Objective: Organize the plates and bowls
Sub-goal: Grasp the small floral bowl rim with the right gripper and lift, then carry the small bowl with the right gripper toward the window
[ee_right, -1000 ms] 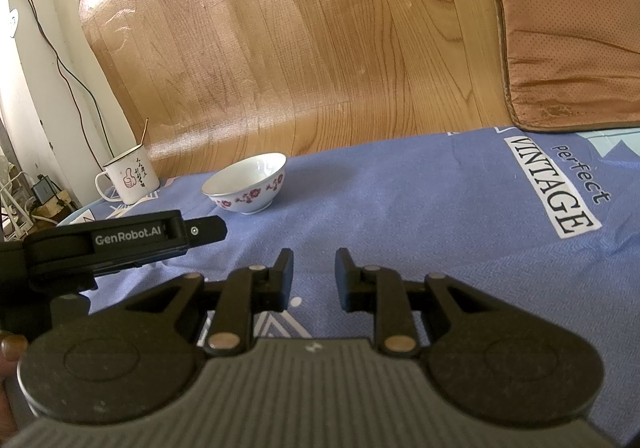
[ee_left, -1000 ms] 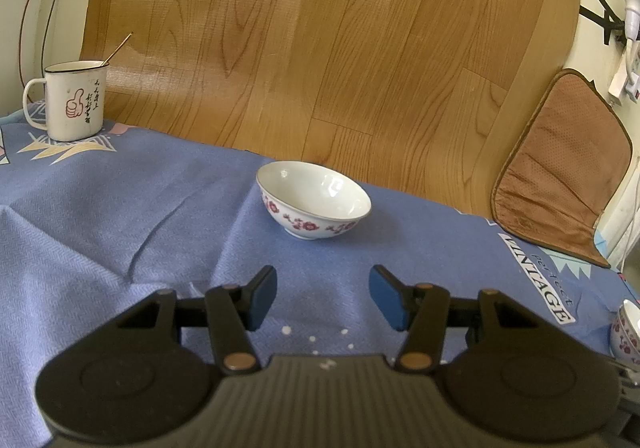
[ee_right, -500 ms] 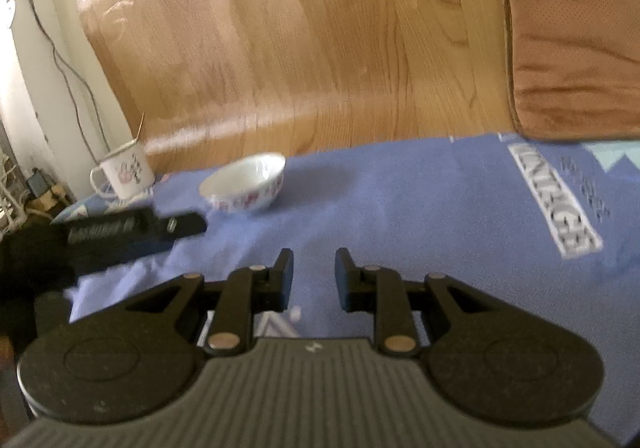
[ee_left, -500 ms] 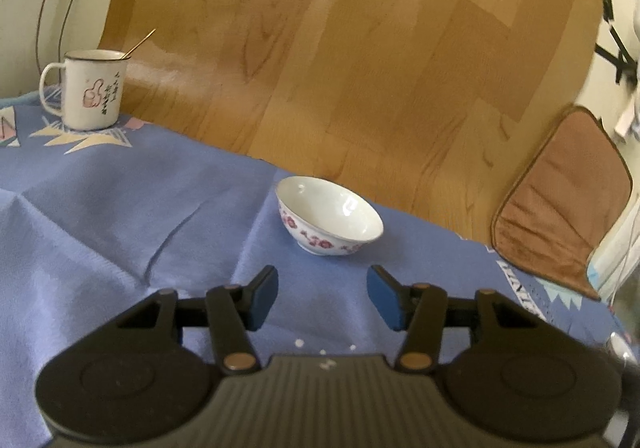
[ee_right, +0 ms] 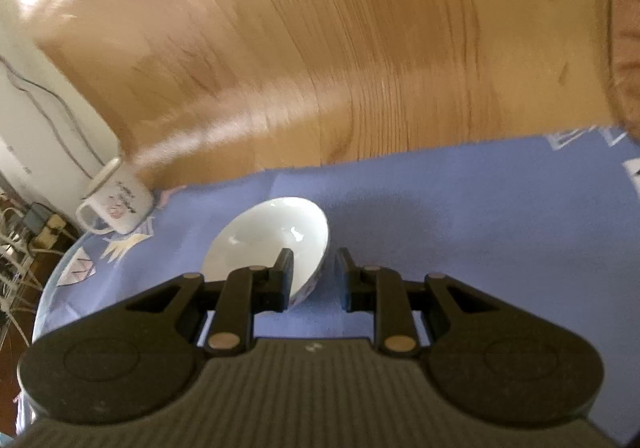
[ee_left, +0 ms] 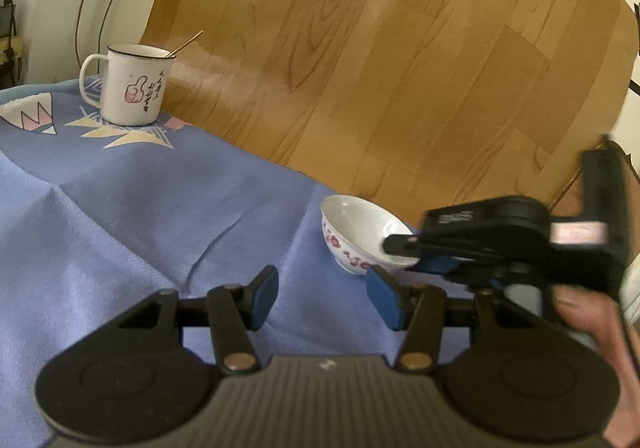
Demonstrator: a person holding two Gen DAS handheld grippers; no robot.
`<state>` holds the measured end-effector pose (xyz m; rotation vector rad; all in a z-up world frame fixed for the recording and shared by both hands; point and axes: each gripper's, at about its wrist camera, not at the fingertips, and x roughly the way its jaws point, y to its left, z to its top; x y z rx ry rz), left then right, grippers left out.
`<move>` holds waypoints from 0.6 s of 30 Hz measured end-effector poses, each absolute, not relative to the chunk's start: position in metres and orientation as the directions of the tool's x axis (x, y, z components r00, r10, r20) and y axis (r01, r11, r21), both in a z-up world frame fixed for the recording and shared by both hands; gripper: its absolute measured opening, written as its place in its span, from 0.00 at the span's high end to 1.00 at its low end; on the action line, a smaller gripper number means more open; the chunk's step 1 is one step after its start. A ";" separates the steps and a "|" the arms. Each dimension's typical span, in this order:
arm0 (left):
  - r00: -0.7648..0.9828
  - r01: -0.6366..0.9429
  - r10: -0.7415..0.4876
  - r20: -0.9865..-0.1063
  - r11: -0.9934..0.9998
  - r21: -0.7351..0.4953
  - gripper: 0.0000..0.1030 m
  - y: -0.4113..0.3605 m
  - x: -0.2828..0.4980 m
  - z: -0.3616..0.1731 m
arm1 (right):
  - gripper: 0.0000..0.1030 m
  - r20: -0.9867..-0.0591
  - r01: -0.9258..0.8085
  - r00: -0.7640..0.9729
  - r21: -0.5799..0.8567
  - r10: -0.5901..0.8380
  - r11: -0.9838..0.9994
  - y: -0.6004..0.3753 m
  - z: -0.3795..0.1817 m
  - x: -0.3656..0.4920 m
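The bowl point(ee_right: 266, 244) sits upright on the blue cloth point(ee_right: 460, 208) covering the tabletop, near the cloth's far edge where the wood-grain sheet point(ee_left: 380, 48) begins, and well apart from the mug point(ee_left: 128, 88), which stands off to the bowl's left.

The right claw point(ee_right: 312, 276) is the one at the bowl. Seen from its own camera, its left finger reaches over the near rim and into the hollow, while its right finger stays outside the wall, so the near-right part of the rim lies in the gap between them. The jaws stand narrowly apart and the pads do not yet seem to press the wall. In the left-wrist view the same claw point(ee_left: 404, 248) comes in from the bowl's right, its tip over the rim, though blur hides the detail.

The left claw point(ee_left: 322, 290) is open and empty, hanging short of the bowl, which lies ahead of it and to its right.

So the coming move likely belongs to the right hand: close on the rim wall already between its fingers. A round bowl offers no long axis; what matters is that the fingers straddle the wall squarely before they pinch.
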<state>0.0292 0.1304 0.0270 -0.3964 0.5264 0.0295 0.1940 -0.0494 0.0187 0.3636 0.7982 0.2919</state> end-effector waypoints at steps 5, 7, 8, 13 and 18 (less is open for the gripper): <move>0.866 -0.130 -0.074 -0.495 0.922 -0.366 0.53 0.131 0.029 0.028 | 0.79 -0.674 -0.117 0.637 0.395 0.374 0.911 -0.032 0.009 0.211; 0.865 -0.132 -0.075 -0.496 0.920 -0.369 0.53 0.130 0.029 0.029 | 0.84 -0.669 -0.131 0.642 0.384 0.374 0.914 -0.030 0.011 0.209; 0.865 -0.133 -0.074 -0.496 0.920 -0.370 0.53 0.130 0.029 0.029 | 0.86 -0.666 -0.139 0.643 0.384 0.378 0.913 -0.031 0.012 0.207; 0.868 -0.143 -0.064 -0.492 0.917 -0.372 0.53 0.133 0.028 0.030 | 0.89 -0.645 -0.137 0.651 0.418 0.400 0.898 -0.049 0.020 0.191; 0.870 -0.143 -0.068 -0.488 0.913 -0.383 0.53 0.134 0.027 0.031 | 0.89 -0.653 -0.146 0.619 0.451 0.437 0.881 -0.072 0.024 0.150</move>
